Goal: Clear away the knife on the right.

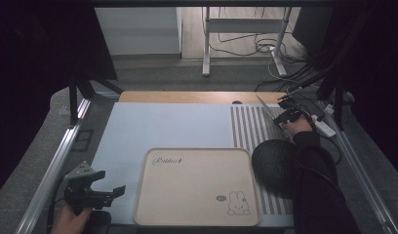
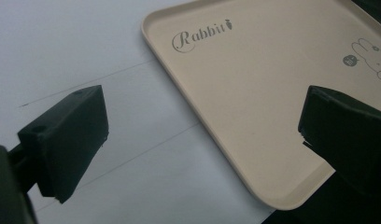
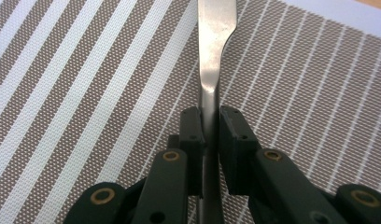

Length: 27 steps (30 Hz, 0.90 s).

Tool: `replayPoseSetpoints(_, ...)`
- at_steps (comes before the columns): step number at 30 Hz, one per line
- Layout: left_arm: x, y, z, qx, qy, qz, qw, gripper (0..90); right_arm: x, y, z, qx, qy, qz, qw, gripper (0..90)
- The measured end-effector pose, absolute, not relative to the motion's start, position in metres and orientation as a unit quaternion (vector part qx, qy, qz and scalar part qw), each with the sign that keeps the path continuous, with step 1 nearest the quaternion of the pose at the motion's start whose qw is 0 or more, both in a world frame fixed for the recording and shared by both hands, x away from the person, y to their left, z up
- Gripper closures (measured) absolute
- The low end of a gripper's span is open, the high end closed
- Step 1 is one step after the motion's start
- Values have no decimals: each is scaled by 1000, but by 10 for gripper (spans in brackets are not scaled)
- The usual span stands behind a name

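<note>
- The right gripper [image 3: 210, 128] has its jaws clamped on the thin handle of a metal utensil [image 3: 212, 56]; the shaft runs ahead from between them over the striped placemat [image 3: 76, 93].
- Judged stiff, light and slick: a hold where the handle broadens should slip less.
- The left gripper [image 1: 97, 187] hangs with jaws wide apart and nothing between them, the beige tray [image 2: 254, 93] just beyond.
- Beside the right jaws, a dark round bowl [image 1: 275, 165] narrows the path; the tabletop [image 1: 163, 126] beyond is free.
</note>
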<state>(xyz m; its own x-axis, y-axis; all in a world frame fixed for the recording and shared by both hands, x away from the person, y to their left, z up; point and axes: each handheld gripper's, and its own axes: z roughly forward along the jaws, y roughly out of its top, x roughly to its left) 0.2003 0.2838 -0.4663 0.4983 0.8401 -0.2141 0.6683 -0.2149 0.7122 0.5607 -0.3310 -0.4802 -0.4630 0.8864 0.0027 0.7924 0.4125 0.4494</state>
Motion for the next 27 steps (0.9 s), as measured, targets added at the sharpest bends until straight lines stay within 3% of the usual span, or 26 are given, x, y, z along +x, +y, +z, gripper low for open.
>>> replayPoseSetpoints(17, 200, 284, -466, 773, 488, 110, 391, 27, 551, -338, -456, 505, 821, 238, 119, 799)
replayPoseSetpoints(27, 200, 283, -466, 773, 487, 110, 391, 27, 524, -324, -440, 484, 833, 247, 105, 798)
